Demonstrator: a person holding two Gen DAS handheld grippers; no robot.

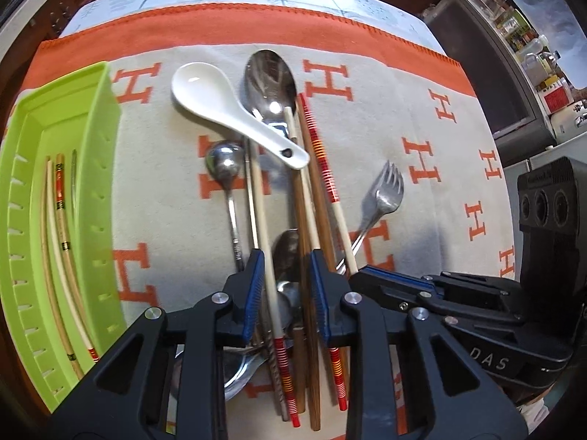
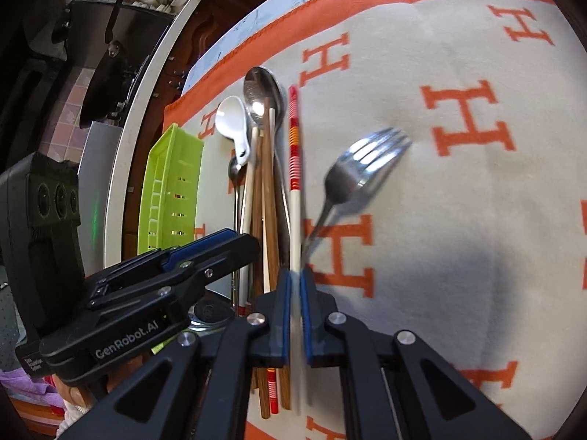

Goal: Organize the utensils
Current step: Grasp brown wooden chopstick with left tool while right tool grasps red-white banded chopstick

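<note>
our right gripper (image 2: 295, 315) pinches the cream chopstick with red stripes (image 2: 294, 168), centre frame | left gripper (image 1: 287, 293) spread over the utensil pile

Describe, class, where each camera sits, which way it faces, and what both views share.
Left wrist: on the left hand-held gripper, facing forward over the utensil pile; its open fingers and the right hand-held gripper show.
Right wrist: on the right hand-held gripper, facing along a striped chopstick it clamps; the left unit intrudes.
Shared: green tray, white spoon, fork.
</note>
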